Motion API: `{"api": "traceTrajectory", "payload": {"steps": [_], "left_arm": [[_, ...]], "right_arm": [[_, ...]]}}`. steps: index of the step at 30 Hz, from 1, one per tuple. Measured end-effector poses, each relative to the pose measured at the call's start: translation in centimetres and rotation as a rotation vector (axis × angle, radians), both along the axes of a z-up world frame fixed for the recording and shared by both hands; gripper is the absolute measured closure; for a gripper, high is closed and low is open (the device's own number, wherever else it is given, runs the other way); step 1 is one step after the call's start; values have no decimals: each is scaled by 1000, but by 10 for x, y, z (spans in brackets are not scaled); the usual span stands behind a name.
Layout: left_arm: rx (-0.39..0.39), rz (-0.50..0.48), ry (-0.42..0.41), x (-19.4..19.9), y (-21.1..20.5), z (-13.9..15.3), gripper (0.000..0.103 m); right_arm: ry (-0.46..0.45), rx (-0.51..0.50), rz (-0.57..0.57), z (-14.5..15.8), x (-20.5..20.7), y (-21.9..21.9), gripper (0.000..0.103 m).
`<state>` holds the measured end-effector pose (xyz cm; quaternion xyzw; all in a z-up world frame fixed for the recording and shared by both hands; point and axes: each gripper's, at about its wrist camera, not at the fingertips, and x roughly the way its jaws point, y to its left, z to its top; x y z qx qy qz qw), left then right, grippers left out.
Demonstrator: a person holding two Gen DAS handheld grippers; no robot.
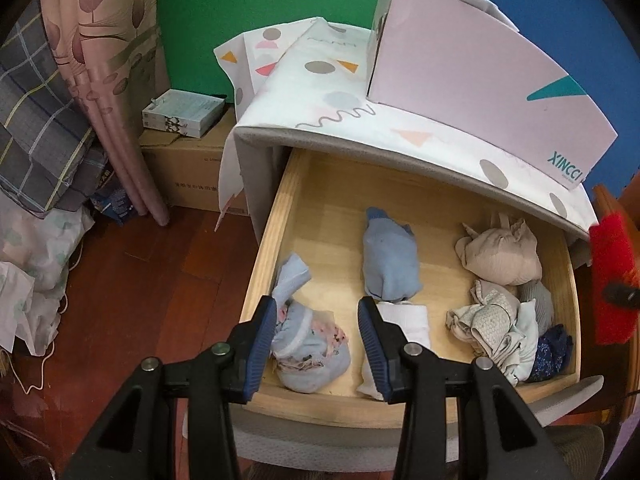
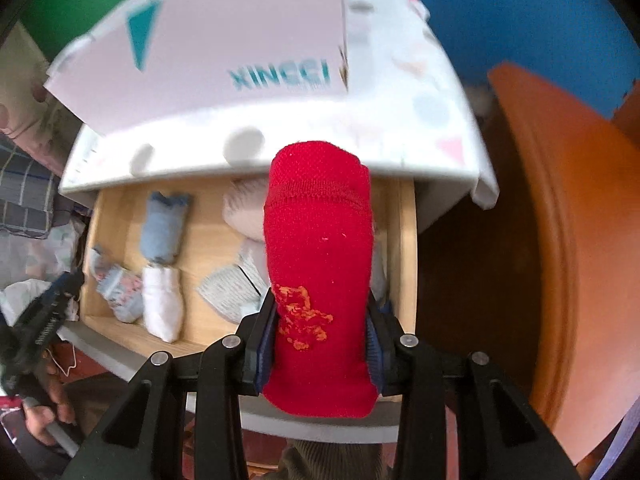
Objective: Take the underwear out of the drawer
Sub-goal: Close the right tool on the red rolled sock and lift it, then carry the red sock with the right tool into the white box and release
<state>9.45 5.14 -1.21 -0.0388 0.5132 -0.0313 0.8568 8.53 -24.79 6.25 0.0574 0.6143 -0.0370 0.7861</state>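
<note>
Right gripper closed on a rolled red garment, pads pressing both flanks of the roll, orange stitching facing the camera. Roll held clear above the open wooden drawer, no longer resting among the other items; glimpsed as a red shape at the right edge of the left wrist view. Judged as one piece lifted out but not yet set down anywhere. Left gripper poised low over the drawer's front left corner, jaws parted and empty, straddling a pale blue floral bundle without visible pad contact. Remaining in the drawer: a blue rolled piece at centre, a white folded piece just in front of it, a beige bundle at the back right, and a loose patterned heap at the front right. Pink box on the cabinet top, undisturbed. Task judged partly done: one item out, several left, floral bundle likely next.
</note>
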Motion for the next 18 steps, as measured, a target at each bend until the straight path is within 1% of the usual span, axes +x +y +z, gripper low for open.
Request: {"api": "traceTrajectory", "payload": {"steps": [6,12,15,18], "left_arm": [[-6,10,-2,0,2,0,60],[0,9,1,0,2,0,60],[-3,12,5,1,2,-1,60],[-1,13,5,0,3,-1,60]], "right_arm": [[-82,12,26,57,19,3,68],[-164,8,44,105,63,14,68],[-189,-7,52,120,91,21,68],[-204,-36,61,127,123,27,68]]}}
